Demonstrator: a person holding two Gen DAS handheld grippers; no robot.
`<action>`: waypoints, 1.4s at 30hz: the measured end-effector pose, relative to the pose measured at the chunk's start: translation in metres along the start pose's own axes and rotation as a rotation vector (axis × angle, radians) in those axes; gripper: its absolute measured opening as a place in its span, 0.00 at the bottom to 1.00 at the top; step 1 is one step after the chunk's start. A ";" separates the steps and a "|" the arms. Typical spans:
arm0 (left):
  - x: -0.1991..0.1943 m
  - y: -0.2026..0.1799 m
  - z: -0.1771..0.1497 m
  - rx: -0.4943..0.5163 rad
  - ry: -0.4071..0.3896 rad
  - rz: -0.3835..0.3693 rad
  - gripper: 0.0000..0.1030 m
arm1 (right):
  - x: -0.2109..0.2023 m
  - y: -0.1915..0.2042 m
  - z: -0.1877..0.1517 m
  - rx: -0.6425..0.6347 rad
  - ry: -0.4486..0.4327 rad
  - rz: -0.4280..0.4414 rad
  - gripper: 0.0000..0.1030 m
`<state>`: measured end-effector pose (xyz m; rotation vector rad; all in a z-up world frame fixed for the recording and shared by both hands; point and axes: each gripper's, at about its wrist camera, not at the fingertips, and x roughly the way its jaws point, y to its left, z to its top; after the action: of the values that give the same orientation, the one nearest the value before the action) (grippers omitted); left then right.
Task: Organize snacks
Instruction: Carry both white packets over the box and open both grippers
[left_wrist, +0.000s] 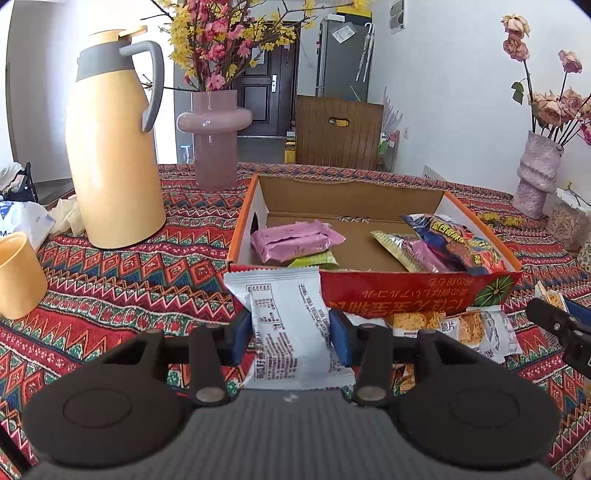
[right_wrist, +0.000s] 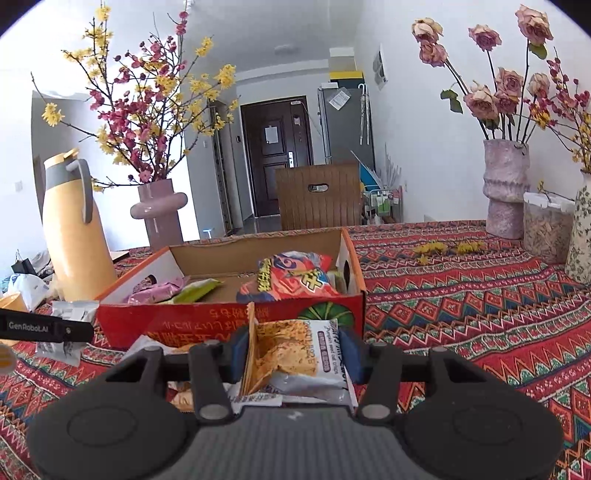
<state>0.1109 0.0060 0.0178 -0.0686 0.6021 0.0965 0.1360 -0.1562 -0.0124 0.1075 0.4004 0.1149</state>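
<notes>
Landmark: open cardboard box w/ red-orange printed front wall (left_wrist: 413, 291), on red zigzag-patterned woven tablecloth (left_wrist: 122, 273).

Far left of box: small tan plastic cup (left_wrist: 18, 275), at cloth edge. Further back, left of box: tall tan thermos jug w/ grey handle + collar (left_wrist: 114, 147), upright. Behind box's left rear corner: mauve glass vase w/ ring-shaped bulge (left_wrist: 214, 136), holding pink + yellow blossom branches.

In front of box's left corner: left gripper (left_wrist: 291, 339), blue pads clamped on white foil snack pouch w/ black printed label text (left_wrist: 288, 325); pouch upright, top edge overlapping box's front wall, clear of the cloth as far as can be told.

Inside box, left part: pink foil snack pack (left_wrist: 291, 240) lying over green pack (left_wrist: 314, 260). Middle of box floor bare. Right part: gold-edged pack (left_wrist: 395, 245), then large blue-red-yellow crinkled chip bag (left_wrist: 458, 243) leaning on right wall.

In front of box's right half: right gripper (right_wrist: 295, 356), blue pads clamped on white snack pouch w/ golden crisp picture (right_wrist: 295, 354); pouch squeezed into a fold, just before box's front wall. More white/orange crisp pouches (left_wrist: 461, 328) lying on cloth below box's front wall, between the two grippers.

Right of box, well apart: scattered yellow petals (right_wrist: 447, 247) on cloth; beyond them rough lilac ceramic vase w/ dried pink roses (right_wrist: 506, 188), clear lidded container of pale dry bits (right_wrist: 546, 225), floral-print vase (right_wrist: 581, 229) at far right edge.
</notes>
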 end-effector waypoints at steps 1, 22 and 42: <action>-0.001 -0.001 0.003 0.003 -0.009 -0.003 0.44 | 0.001 0.002 0.004 -0.007 -0.009 0.003 0.49; 0.021 -0.009 0.066 0.006 -0.094 0.008 0.44 | 0.060 0.043 0.068 -0.100 -0.044 0.059 0.48; 0.080 0.005 0.062 -0.035 -0.152 0.024 0.44 | 0.123 0.053 0.065 -0.102 -0.033 0.065 0.48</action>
<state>0.2111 0.0223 0.0233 -0.0876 0.4494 0.1347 0.2692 -0.0932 0.0070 0.0217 0.3576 0.1972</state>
